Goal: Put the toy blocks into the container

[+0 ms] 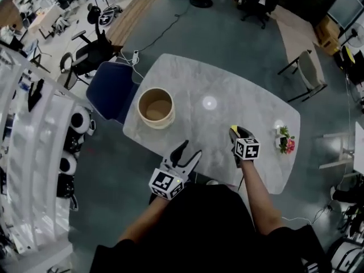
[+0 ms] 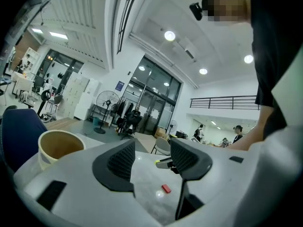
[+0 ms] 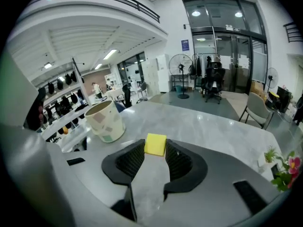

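Observation:
A round tan container (image 1: 155,108) stands open on the left part of the white marble table (image 1: 256,101). My right gripper (image 1: 234,132) hovers over the table's right front, shut on a yellow block (image 1: 233,129). In the right gripper view that yellow block (image 3: 155,144) sits pinched between the fingertips of the right gripper (image 3: 155,148), and the container (image 3: 105,122) is ahead to the left. My left gripper (image 1: 190,151) is near the front edge, open. In the left gripper view the left gripper (image 2: 152,157) holds nothing. A small red block (image 2: 166,188) lies on the table beyond it, with the container (image 2: 59,145) at far left.
A small pot of flowers (image 1: 283,139) stands near the table's right edge, also in the right gripper view as the flowers (image 3: 284,167). A blue chair (image 1: 111,90) is pushed against the table's left side. Further chairs and shelves surround the table.

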`<state>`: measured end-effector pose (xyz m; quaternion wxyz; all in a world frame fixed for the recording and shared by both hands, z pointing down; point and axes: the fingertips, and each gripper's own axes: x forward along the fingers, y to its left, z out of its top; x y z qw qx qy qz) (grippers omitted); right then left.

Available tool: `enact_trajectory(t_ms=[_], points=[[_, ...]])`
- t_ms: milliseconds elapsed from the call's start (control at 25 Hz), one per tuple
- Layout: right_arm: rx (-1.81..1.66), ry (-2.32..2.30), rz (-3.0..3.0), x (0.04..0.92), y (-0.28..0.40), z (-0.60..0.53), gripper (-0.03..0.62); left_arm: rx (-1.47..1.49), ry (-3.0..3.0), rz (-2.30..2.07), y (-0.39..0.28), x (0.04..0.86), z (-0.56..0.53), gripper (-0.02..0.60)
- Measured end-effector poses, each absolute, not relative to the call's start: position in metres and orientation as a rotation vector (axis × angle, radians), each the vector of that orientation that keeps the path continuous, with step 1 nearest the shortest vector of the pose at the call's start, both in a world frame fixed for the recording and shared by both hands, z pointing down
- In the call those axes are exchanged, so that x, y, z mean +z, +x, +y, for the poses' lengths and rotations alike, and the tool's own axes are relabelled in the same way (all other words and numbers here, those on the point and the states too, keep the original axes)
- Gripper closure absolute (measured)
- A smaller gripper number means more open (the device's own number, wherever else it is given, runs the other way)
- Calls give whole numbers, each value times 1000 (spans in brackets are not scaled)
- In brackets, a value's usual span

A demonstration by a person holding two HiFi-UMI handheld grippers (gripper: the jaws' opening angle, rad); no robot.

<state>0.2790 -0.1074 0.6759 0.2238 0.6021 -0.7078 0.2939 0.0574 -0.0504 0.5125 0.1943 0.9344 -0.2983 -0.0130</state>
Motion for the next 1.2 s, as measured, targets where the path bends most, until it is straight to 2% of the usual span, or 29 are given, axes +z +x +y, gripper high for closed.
enact_trajectory(t_ms=[600, 960, 1200], points=[[603, 1281, -2205, 635, 58, -208, 464, -79, 2527, -1031, -83, 521, -81, 369], [497, 1025, -2265, 628, -38, -243, 464, -90, 2554, -1031, -121, 518, -100, 368], [496, 913, -2247, 638, -69, -265, 464, -106, 2526, -1062, -139, 525, -106, 369]])
